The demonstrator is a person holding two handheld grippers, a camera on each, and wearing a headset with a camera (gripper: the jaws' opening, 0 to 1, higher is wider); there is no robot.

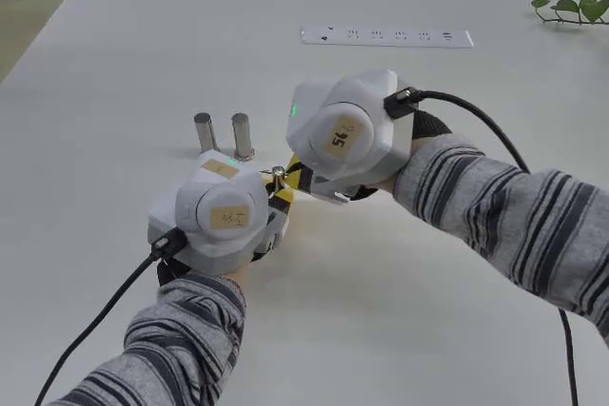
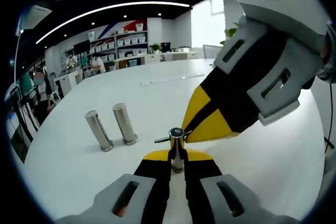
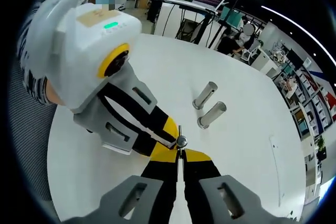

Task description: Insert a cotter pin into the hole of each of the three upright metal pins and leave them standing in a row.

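A short metal pin stands upright between the jaws of my left gripper, which is shut on its shaft. A thin cotter pin runs through the hole near its top. My right gripper is shut on the cotter pin's near end, its yellow tips against the pin's head. In the head view both grippers, left and right, meet at that pin. Two more metal pins stand upright side by side just behind, with no cotter pin visible in them.
A white power strip lies at the far side of the white table. A small green plant sits at the far right. A cable trails from each gripper towards me.
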